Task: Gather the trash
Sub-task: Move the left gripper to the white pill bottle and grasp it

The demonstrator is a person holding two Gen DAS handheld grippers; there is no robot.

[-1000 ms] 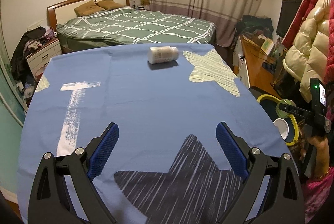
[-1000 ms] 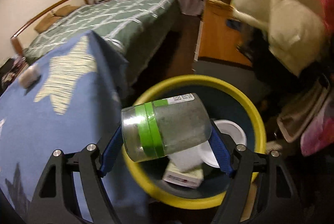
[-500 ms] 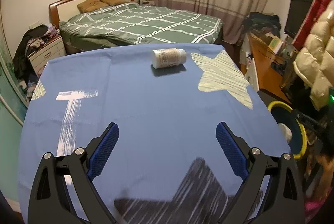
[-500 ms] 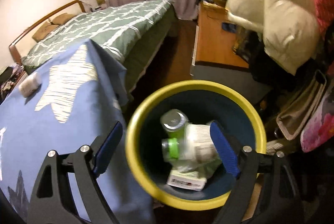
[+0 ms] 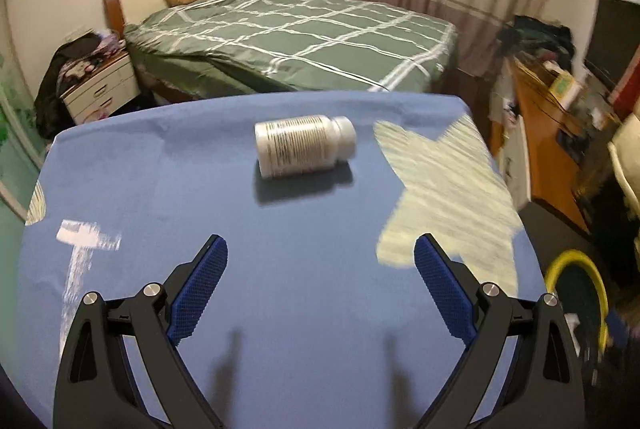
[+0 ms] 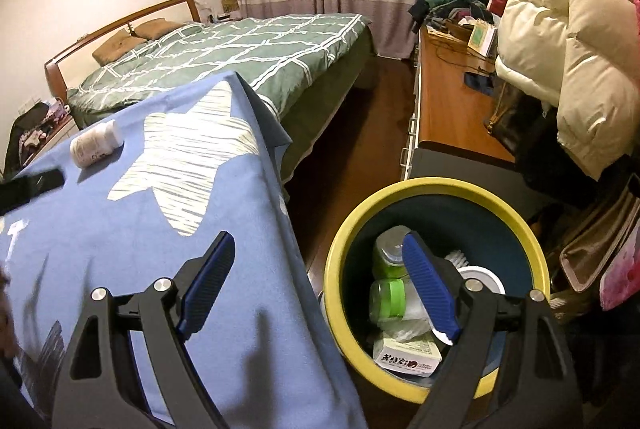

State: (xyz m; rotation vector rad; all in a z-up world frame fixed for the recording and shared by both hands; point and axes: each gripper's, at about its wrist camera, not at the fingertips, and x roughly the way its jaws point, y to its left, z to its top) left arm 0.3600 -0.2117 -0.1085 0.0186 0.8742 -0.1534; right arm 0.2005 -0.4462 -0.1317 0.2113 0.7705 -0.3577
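The surface point(image 5: 280, 289), draped in a blue cloth with pale star shapes, fills most of the left wrist view, with a green checked bed point(image 5: 288, 41) beyond its far edge. Off the surface's right side, down on the floor, stands the yellow-rimmed bin point(image 6: 436, 189); it already holds green-capped jars, a small printed box and some white items.

The left tool point(image 5: 320, 281) hovers low over the near part of the cloth, its blue pads spread wide with nothing between them. The right tool point(image 6: 320, 281) hangs at the surface's right edge, partly above the bin, likewise spread wide and empty.

The one piece of trash left on the cloth is a white pill bottle point(image 5: 304, 146), lying on its side towards the far edge, cap pointing right, well ahead of the left tool and roughly centred between its pads.

It looks like a light, rigid plastic bottle with a smooth label, so it should lift easily but may roll or skid if nudged end-on. The sensible hold is probably across the middle of the labelled body, pads on the two long sides, rather than on the narrower cap. Whether it is full cannot be told.
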